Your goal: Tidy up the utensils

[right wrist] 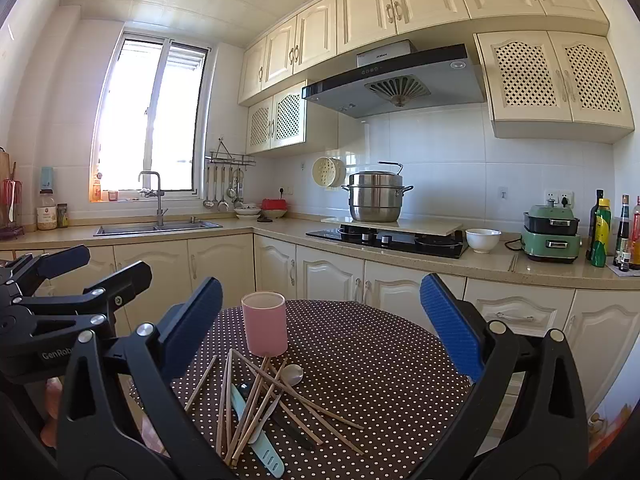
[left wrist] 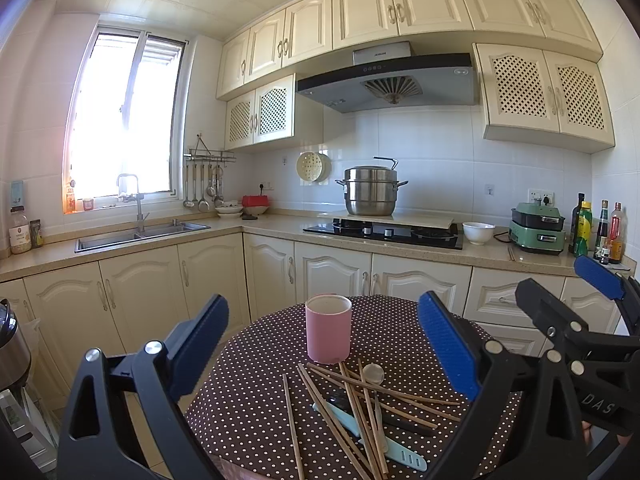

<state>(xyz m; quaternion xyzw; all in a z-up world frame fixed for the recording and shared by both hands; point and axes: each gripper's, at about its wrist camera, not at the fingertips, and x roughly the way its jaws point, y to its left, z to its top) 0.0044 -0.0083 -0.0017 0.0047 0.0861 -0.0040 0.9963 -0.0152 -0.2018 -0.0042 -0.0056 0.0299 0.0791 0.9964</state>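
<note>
A pink cup (left wrist: 329, 329) stands upright on the round polka-dot table (left wrist: 256, 396); it also shows in the right wrist view (right wrist: 265, 323). In front of it lies a pile of wooden chopsticks (left wrist: 362, 404), a metal spoon (left wrist: 373, 374), a light blue knife (left wrist: 370, 438) and a black utensil (left wrist: 344, 402). The pile shows in the right wrist view too (right wrist: 256, 400). My left gripper (left wrist: 324, 348) is open and empty above the near table edge. My right gripper (right wrist: 322, 328) is open and empty, held to the right of the left one.
Kitchen counter behind the table with a sink (left wrist: 140, 234), a stove with a steel steamer pot (left wrist: 370, 194), a white bowl (left wrist: 478, 232), a green appliance (left wrist: 538, 228) and bottles (left wrist: 596, 232). Cabinets stand below. The other gripper shows at the right edge (left wrist: 580, 320) and the left edge (right wrist: 52, 300).
</note>
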